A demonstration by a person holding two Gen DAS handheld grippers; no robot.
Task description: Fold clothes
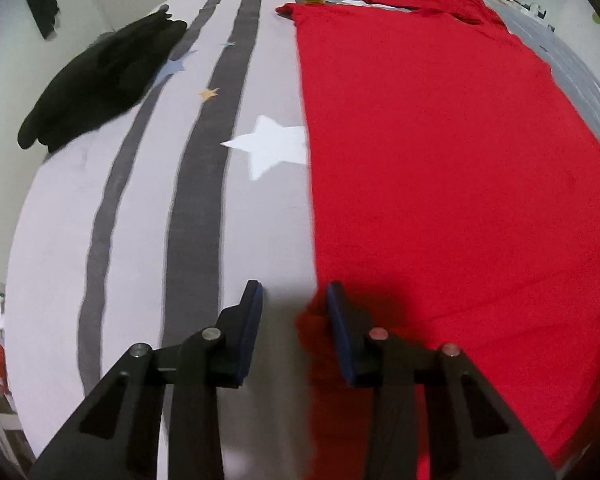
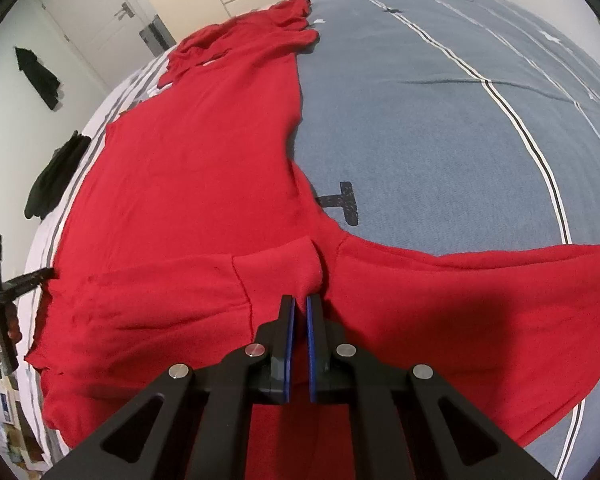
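A large red garment [image 1: 440, 160] lies spread flat on the bed, its sleeves bunched at the far end. My left gripper [image 1: 294, 296] hovers over the garment's near left edge with its jaws partly apart. A corner of red cloth lies against the right finger [image 1: 342, 332], and bare sheet shows in the gap, so nothing is pinched. In the right wrist view my right gripper [image 2: 300, 304] is shut on a raised fold of the red garment [image 2: 188, 180] near its front edge. The left gripper [image 2: 40, 274] shows there at the far left, in a person's hand.
A black garment [image 1: 100, 80] lies crumpled at the bed's left edge. The grey striped sheet [image 1: 140, 220] with stars covers the left half, and a blue-grey cover [image 2: 420, 120] the right. Dark clothing [image 2: 40, 76] hangs on the wall beside a white door [image 2: 96, 20].
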